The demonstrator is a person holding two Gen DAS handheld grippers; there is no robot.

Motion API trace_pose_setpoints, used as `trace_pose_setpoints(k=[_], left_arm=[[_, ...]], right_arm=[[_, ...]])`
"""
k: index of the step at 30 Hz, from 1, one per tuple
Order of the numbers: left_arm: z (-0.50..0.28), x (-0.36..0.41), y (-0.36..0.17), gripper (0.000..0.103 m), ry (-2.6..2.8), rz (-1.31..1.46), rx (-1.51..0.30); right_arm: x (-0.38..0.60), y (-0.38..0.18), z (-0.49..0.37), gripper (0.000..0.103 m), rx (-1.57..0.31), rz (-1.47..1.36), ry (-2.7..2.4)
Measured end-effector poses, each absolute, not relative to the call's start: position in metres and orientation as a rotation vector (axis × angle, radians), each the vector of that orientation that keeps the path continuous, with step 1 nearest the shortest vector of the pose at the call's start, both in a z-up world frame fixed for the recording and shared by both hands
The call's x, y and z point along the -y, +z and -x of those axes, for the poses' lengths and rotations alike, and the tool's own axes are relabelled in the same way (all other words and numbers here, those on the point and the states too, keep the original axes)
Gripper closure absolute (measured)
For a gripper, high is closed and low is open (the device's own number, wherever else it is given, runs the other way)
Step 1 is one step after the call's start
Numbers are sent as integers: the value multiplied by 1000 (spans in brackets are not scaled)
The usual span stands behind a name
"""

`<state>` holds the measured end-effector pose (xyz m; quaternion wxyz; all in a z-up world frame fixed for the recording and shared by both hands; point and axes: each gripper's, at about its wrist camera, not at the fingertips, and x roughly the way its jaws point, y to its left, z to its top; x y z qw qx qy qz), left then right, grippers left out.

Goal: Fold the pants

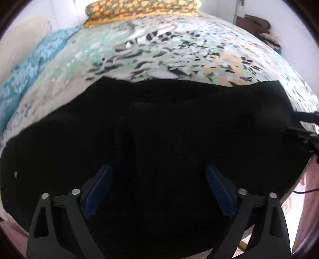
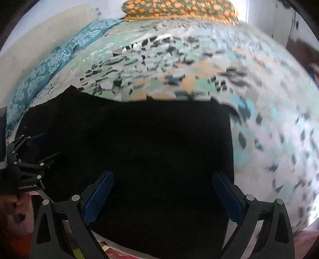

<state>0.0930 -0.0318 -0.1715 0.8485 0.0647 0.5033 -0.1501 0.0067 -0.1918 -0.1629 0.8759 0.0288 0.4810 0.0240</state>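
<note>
Black pants lie folded across a patterned bed, with a doubled layer showing as a raised edge in the left wrist view. My left gripper hovers over the near part of the pants, open, its blue pads clear of the cloth. The right gripper reaches in at the right end of the pants. In the right wrist view the pants fill the middle. My right gripper is open above them, with nothing between its pads. The left gripper shows at the left edge, open.
The bedsheet has a green, black and orange pattern. An orange-dotted pillow lies at the far end and a teal cloth along the left side. Dark furniture stands by the far right wall. The bed's near edge runs below the grippers.
</note>
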Motion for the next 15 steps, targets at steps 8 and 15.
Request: trace_pose_setpoints(k=[8, 15], left_arm=[[-91, 28, -178, 3, -332, -76, -1063], [-93, 25, -180, 0, -332, -64, -1060]], right_arm=[[181, -187, -11, 3, -1082, -26, 91], [159, -155, 2, 0, -981, 62, 124]])
